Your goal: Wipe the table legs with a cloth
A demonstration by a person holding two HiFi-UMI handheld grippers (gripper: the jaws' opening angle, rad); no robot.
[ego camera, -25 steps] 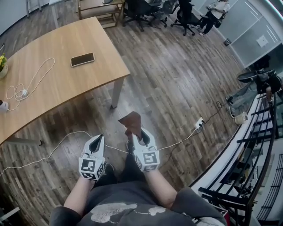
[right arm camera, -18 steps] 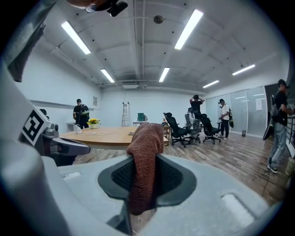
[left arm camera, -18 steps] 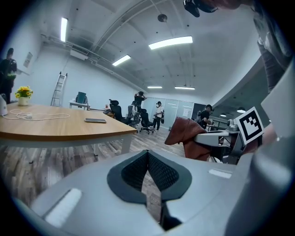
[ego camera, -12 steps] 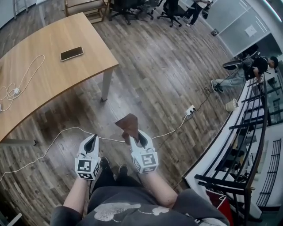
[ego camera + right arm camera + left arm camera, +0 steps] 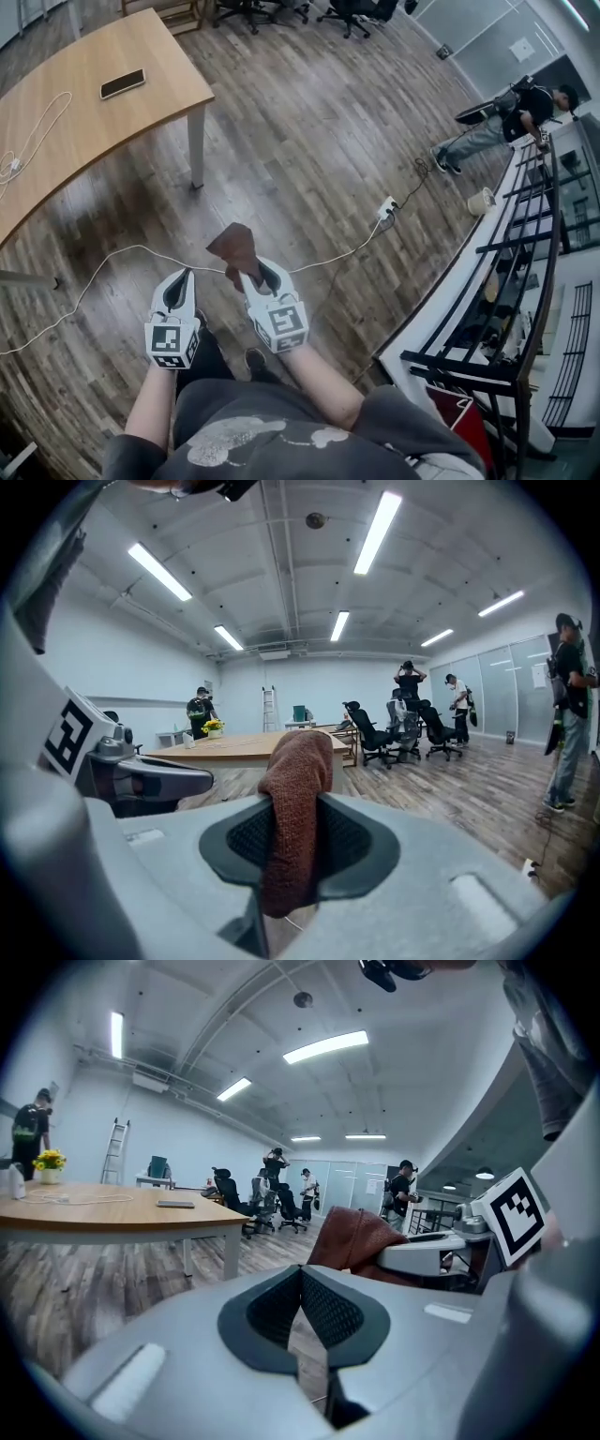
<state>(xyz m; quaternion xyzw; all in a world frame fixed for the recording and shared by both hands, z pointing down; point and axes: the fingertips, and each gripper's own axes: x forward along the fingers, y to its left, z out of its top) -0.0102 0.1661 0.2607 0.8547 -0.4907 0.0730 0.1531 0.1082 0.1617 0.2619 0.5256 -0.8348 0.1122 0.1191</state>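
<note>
Here we've got the right gripper (image 5: 298,847) with its jaws clamped on a brown cloth (image 5: 296,789), which sticks up between the pads and flops over at the top. The left gripper (image 5: 183,782) pokes in from the left edge, marker cube (image 5: 67,738) and all, clear of the cloth. Further back we see a long wooden table (image 5: 248,746) with yellow flowers (image 5: 214,727) on it and a person (image 5: 199,712) standing behind it. There's a ladder (image 5: 270,710) by the back wall, black office chairs (image 5: 375,738) to the right, and another person (image 5: 567,726) at the far right on the wood floor (image 5: 469,803).
</note>
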